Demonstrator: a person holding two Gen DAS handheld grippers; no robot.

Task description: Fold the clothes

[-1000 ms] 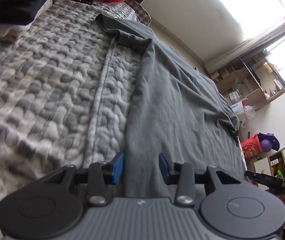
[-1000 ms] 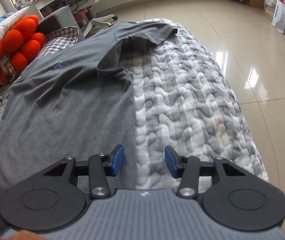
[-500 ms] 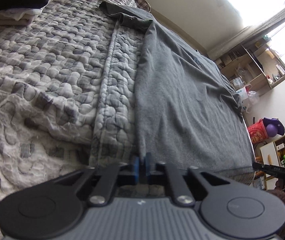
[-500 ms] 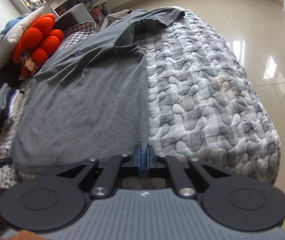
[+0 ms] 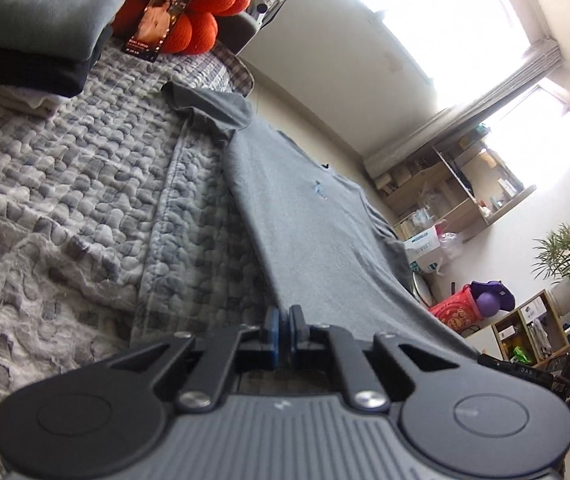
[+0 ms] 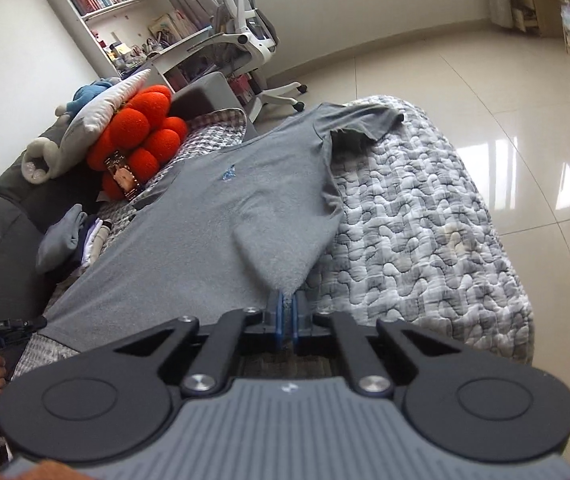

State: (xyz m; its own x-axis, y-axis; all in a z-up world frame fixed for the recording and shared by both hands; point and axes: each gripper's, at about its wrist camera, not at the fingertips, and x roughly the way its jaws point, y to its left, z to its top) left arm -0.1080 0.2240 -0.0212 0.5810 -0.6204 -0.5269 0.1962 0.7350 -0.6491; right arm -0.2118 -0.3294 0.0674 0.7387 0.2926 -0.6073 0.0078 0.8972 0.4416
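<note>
T-shirt (image 6: 189, 232), grey, lies front-up on the quilted bed (image 6: 425, 240), collar toward 12 o'clock, hem lifted at 6 o'clock. Left hand-held gripper (image 5: 283, 334) is clenched on the hem's left corner; right hand-held gripper (image 6: 285, 320) is clenched on the right corner, where the cloth tents upward. Judged step: carrying the hem toward the collar. Recommended practice: raise both corners level, keep the hem taut between them, and travel evenly so the side edges stay aligned. Sleeve (image 6: 361, 120) at 1 o'clock is rumpled and may bunch.
</note>
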